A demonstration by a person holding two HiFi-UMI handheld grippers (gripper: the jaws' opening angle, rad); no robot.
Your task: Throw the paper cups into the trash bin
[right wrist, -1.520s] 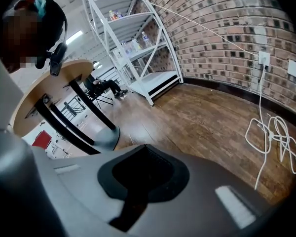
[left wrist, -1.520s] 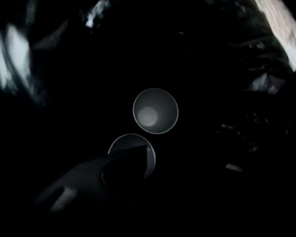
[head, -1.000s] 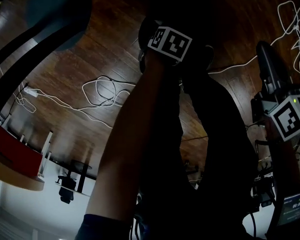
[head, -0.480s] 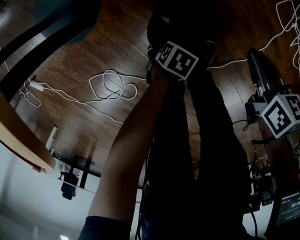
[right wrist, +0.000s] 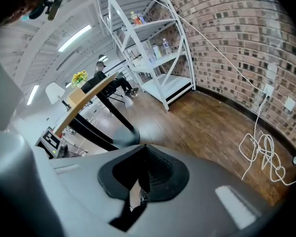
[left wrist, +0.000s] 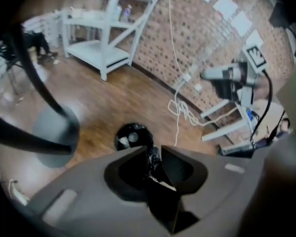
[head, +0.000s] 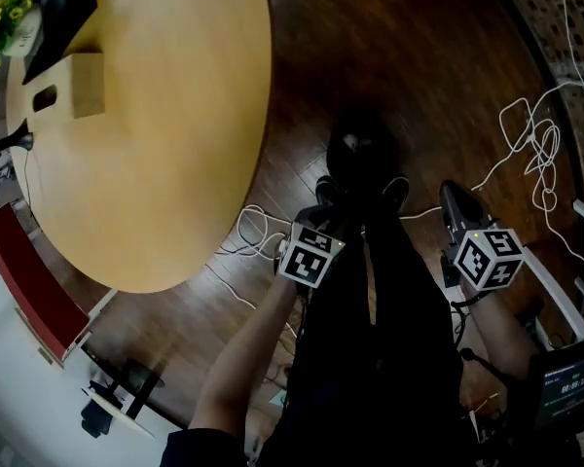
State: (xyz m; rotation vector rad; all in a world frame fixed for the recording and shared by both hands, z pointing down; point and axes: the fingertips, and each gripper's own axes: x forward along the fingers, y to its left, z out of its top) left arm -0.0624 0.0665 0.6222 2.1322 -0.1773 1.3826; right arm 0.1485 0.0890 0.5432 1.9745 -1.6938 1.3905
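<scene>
Black trash bin [head: 362, 156] upright on the wooden floor [head: 409, 56], off the right edge of the round counter [head: 165, 163] and apart from it. Inside the bin, pale paper cups [left wrist: 124, 141], seen from above in the left gripper view. White cables [head: 530, 149] loose on the floor to the bin's right, more by the counter's near edge. Left tool [left wrist: 152, 150] held above the floor on the near side of the bin, pointing steeply down toward it. Jaws a narrow gap apart, just been closing, no cup gripped. Only a dark crinkled patch in the gap, not tellable from the bin's liner behind. Right tool [right wrist: 140, 149] farther right, apart from the bin, aimed across the floor toward the counter's legs. Jaws together at the tips, nothing between. Tan box [head: 78, 84] near the counter's far left edge.
</scene>
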